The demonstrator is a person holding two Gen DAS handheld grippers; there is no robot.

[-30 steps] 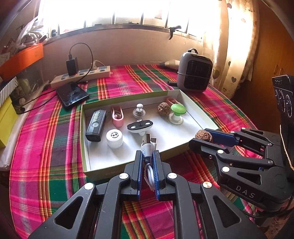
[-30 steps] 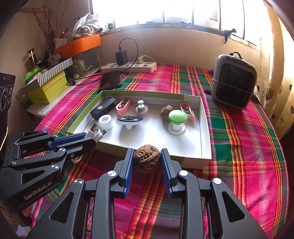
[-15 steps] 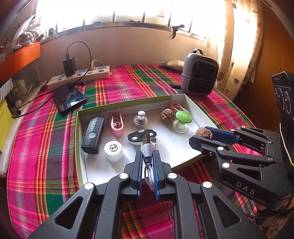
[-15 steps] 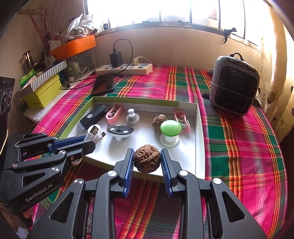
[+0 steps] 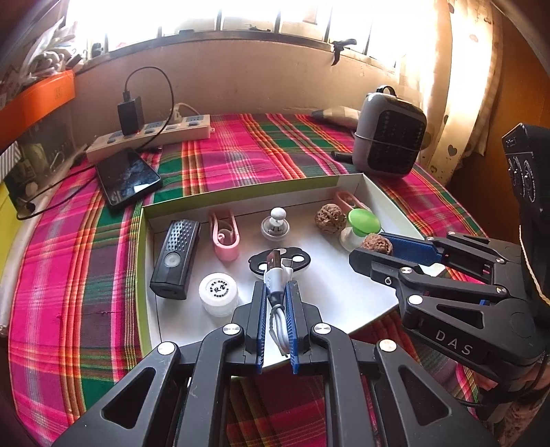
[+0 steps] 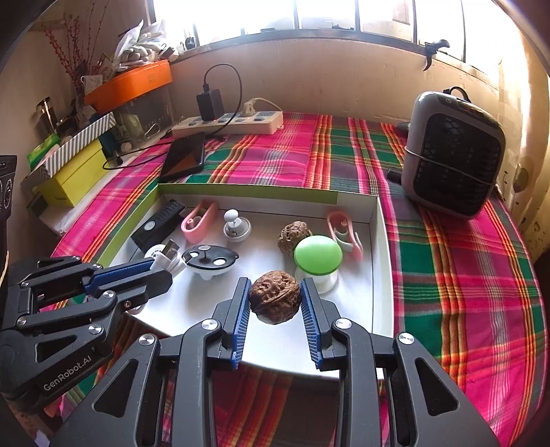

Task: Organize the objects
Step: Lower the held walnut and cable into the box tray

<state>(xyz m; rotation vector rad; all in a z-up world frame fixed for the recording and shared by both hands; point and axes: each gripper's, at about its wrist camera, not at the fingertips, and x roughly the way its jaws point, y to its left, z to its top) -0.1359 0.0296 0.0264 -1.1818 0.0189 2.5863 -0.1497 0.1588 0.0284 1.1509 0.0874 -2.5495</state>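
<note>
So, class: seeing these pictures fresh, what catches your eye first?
The right hand-held gripper clamps a brown walnut above the white tray. To its left, the left hand-held gripper pinches a white USB cable, near a green-capped mushroom light.

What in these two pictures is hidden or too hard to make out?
- White cable: left wrist view, its lower part runs down between the left gripper fingers, out of sight.
- White round jar: right wrist view, mostly hidden behind the left gripper.
- Jar lid print: left wrist view, too small to read.
- Outside the window: both views, washed out by glare.
- Walnut underside: hidden in the right gripper.
</note>
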